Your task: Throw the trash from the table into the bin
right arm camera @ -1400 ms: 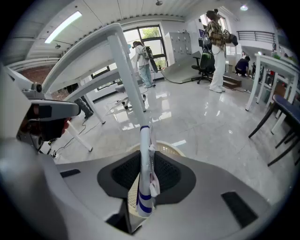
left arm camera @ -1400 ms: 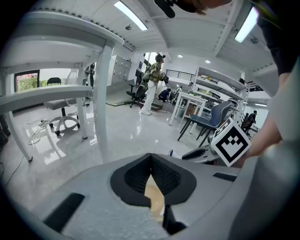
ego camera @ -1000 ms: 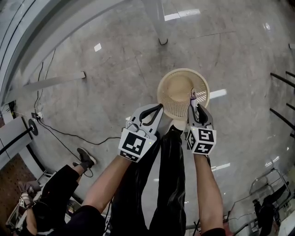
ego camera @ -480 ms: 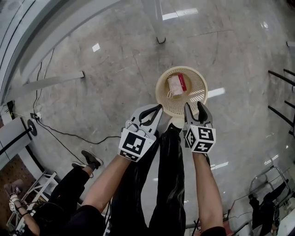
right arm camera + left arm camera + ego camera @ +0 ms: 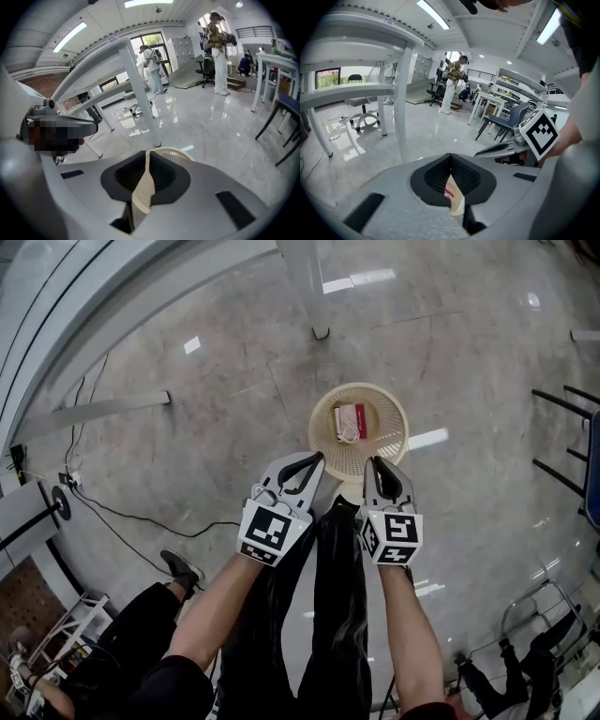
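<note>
The basket-weave bin (image 5: 386, 448) stands on the floor (image 5: 187, 456) and holds a white-and-red packet (image 5: 350, 420). The packet lies flat on the bottom, its long side running away from the person. The left hand-held gripper (image 5: 315, 458) has its jaws together and is empty. The right hand-held gripper (image 5: 374, 466) has just been closing, jaws together, nothing between them. The floor is polished grey stone that mirrors ceiling lights.

Bright ceiling strips (image 5: 433, 13); glare on glossy floor (image 5: 431, 439); fisheye-warped edges.
</note>
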The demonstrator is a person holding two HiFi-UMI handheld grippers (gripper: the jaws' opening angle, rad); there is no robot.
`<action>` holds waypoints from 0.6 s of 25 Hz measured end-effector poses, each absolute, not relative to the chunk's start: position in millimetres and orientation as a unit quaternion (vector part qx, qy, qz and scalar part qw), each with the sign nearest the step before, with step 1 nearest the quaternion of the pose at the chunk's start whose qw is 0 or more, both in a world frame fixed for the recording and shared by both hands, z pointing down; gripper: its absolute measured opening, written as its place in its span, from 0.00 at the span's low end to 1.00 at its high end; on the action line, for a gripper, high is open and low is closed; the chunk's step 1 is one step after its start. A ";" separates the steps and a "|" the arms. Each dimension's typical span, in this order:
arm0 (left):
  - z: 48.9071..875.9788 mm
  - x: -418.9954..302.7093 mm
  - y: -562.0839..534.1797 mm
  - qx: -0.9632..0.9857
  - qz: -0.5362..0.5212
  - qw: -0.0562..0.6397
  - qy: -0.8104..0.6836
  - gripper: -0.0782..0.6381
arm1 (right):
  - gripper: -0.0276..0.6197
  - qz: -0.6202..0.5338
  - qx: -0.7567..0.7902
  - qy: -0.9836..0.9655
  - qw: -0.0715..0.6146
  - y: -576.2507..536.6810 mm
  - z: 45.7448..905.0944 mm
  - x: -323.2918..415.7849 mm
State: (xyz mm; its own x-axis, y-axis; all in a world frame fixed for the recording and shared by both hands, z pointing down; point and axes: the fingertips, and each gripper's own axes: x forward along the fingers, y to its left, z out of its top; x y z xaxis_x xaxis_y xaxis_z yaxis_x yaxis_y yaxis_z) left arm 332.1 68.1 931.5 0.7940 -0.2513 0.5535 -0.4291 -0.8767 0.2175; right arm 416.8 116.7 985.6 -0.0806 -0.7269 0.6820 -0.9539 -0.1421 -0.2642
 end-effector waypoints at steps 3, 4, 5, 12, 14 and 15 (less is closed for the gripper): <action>920.8 339.5 71.8 0.934 0.261 0.165 -0.178 0.12 | 0.06 0.350 0.671 -0.633 0.164 119.7 971.5 422.2; 915.1 341.1 72.8 0.935 0.261 0.162 -0.175 0.12 | 0.06 0.345 0.672 -0.634 0.167 120.2 965.2 422.1; 908.4 342.5 72.1 0.936 0.260 0.159 -0.173 0.12 | 0.06 0.340 0.672 -0.636 0.169 119.3 958.0 421.8; 847.1 352.0 61.1 0.942 0.242 0.152 -0.175 0.12 | 0.06 0.319 0.684 -0.640 0.145 107.7 889.7 430.0; 824.0 356.2 58.3 0.945 0.235 0.147 -0.175 0.12 | 0.06 0.308 0.689 -0.642 0.135 102.3 860.5 433.5; 811.8 358.5 57.3 0.946 0.231 0.145 -0.175 0.12 | 0.06 0.302 0.692 -0.643 0.130 100.2 844.8 435.1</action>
State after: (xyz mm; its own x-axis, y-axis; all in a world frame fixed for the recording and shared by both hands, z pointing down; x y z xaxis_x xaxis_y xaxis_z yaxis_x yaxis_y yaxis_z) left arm 358.5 57.3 811.8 0.8326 -0.2637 0.4870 -0.3972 -0.8971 0.1934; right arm 435.1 100.2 844.8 -0.0093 -0.8114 0.5844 -0.9682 -0.1388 -0.2080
